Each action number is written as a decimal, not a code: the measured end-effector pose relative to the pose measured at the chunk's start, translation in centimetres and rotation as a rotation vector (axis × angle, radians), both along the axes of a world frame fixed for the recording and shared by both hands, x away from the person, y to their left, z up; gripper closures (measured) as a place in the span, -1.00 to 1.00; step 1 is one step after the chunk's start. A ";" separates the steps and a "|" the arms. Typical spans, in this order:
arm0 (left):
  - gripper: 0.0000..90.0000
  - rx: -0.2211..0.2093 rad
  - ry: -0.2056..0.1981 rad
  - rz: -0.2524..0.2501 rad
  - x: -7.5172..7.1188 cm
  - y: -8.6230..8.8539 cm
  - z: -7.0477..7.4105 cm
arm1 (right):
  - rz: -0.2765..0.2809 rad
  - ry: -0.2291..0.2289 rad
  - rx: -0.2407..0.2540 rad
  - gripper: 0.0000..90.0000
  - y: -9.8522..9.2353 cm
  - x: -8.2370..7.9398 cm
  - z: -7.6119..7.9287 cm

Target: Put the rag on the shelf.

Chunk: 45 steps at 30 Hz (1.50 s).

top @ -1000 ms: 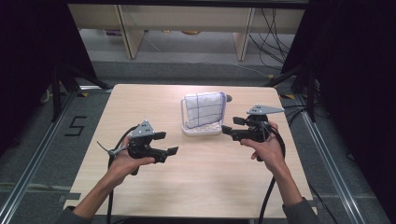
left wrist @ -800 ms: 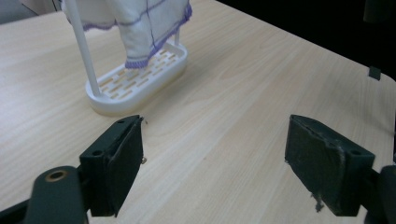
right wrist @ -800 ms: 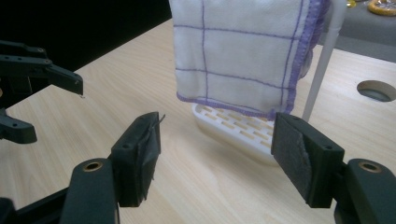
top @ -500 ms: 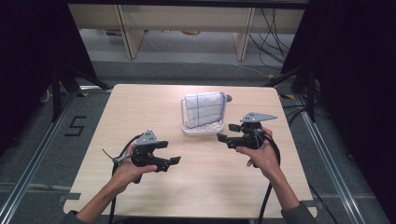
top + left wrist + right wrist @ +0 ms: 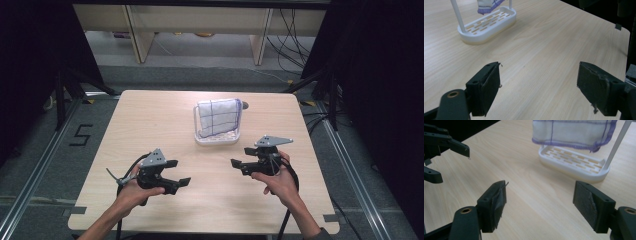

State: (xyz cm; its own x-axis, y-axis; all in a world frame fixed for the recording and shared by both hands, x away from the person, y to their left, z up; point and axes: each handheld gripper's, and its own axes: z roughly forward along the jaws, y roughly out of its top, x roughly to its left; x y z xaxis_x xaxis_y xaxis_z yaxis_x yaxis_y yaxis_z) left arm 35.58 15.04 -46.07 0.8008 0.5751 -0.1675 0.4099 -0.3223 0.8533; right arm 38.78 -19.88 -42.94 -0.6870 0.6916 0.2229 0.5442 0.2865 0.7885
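The left tongs are held wide apart, and nothing is seen between the two black jaws. Only bare wood of the surface is seen past them in the left gripper view. Nothing is touched by these tongs; they are held just above the surface.

The right tongs are held wide apart too. Their jaws have just been opened further, and nothing is held between them. In the right gripper view, bare wood is seen between the jaws, and nothing is pressed by the pads.

The two tongs are pointed toward each other, with a gap of bare surface left between them. In the right gripper view, the left tongs are seen far off at the left edge.

The white rack is found past both tongs, near the middle of the surface, well apart from the left tongs and nearer to the right ones. A white cloth with purple lines is hung over the rack. In the right gripper view, the rack is seen ahead of the right-hand jaw, and the cloth is hung above its tray. Neither is touched by any tongs.
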 end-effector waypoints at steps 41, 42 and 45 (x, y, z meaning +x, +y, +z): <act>-0.57 0.156 0.016 -0.049 -6.2 1.2 -4.4 | 0.067 0.091 -0.032 -0.64 -1.9 -6.8 -5.5; -0.58 0.158 0.005 -0.050 -6.4 1.2 -4.4 | 0.060 0.095 -0.043 -0.64 -1.9 -7.0 -5.6; -0.58 0.143 0.004 -0.044 -6.9 1.3 -4.5 | 0.072 0.108 -0.053 -0.64 -1.9 -7.8 -5.9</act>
